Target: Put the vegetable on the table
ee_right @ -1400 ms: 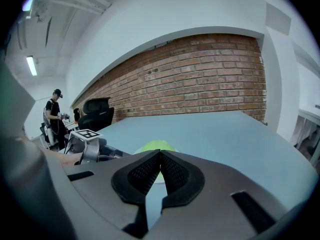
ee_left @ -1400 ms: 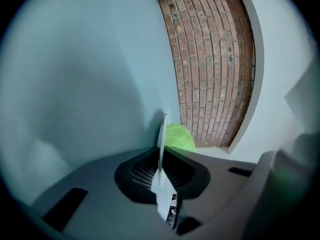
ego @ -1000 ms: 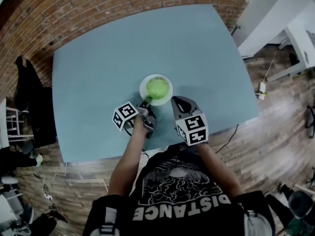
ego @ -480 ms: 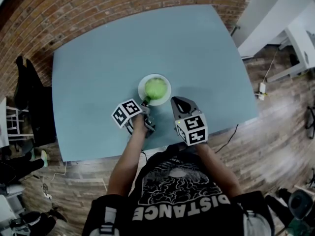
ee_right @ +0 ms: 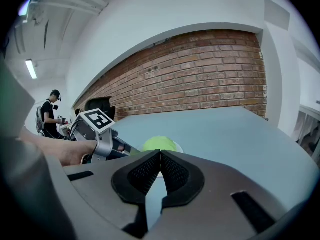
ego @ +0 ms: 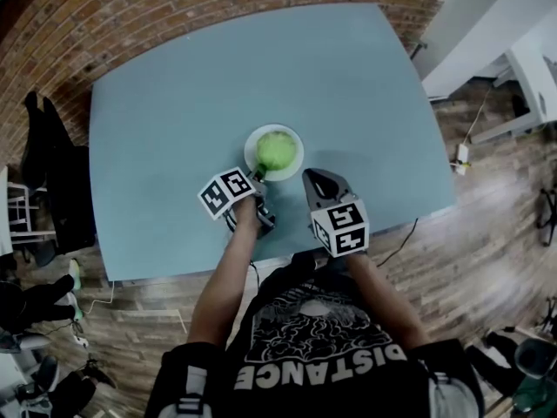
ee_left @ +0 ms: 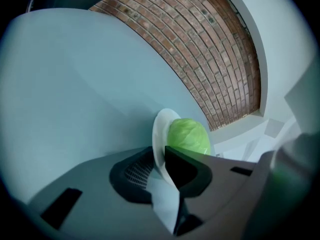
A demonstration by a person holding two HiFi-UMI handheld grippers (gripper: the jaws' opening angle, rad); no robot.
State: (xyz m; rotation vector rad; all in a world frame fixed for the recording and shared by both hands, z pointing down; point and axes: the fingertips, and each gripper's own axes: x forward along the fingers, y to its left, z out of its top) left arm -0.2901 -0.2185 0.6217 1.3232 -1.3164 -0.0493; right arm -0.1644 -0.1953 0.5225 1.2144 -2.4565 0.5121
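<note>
Left gripper view: the left gripper is opening astride the round white plate's rim, with the round green cabbage just beyond its fingertips; the right gripper is closed and empty.

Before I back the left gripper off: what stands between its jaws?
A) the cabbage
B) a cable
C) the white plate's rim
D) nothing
C: in the left gripper view the rim of the white plate stands between the jaws of the left gripper, which are opening; the cabbage sits on the plate beyond them.

Brick wall, wooden floor
</note>
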